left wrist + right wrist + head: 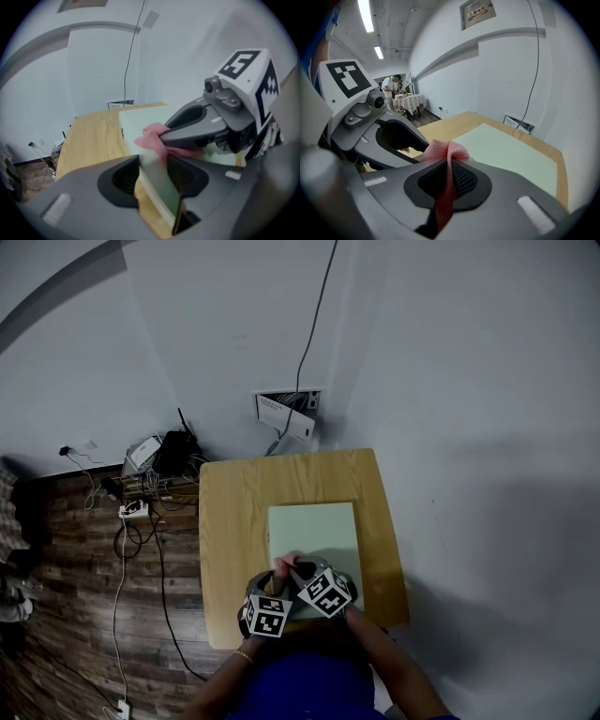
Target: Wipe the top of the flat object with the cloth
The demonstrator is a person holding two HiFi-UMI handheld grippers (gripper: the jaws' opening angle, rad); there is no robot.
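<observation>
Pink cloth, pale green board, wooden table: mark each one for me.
pink cloth (445,150), right gripper view, its bunched upper fold.
pale green board (314,531), head view, bare top face.
wooden table (234,521), head view, bare strip left of board.

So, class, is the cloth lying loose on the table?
No: the right gripper is shut on the cloth, which sticks out above its jaws, by the board.
</observation>
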